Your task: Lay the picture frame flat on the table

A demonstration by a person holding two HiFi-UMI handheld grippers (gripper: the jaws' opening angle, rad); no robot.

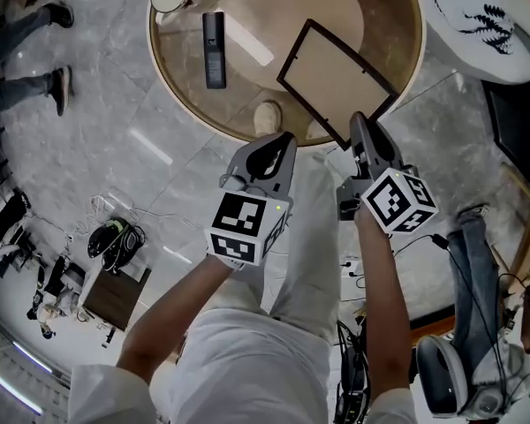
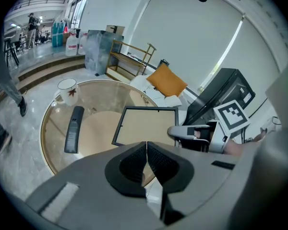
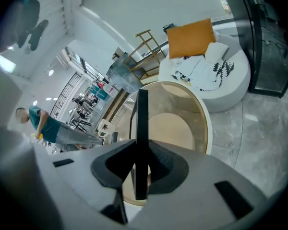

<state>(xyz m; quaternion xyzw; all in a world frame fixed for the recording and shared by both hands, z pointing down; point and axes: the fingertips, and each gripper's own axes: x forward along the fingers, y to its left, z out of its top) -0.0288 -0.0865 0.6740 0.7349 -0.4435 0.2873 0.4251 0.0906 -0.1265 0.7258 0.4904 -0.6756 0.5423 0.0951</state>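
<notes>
light: bright, even | glare: streaks on table [image 1: 238, 104] | edges: fisheye warp, dark

I am gripping the picture frame [image 1: 331, 69] in my right gripper [image 1: 360, 124], the jaws pinching its near corner. It is a rectangle with a thin black rim around a plain tan panel. It is reaching forward and away from the jaws, over the round glass table [image 1: 406, 56], turned cornerwise to me. In the right gripper view it is showing edge-on as a narrow black bar [image 3: 142, 128] standing between the pads. It is sitting just ahead and to the right of my left gripper [image 1: 281, 141]. Whether it is touching the table I cannot tell.
</notes>
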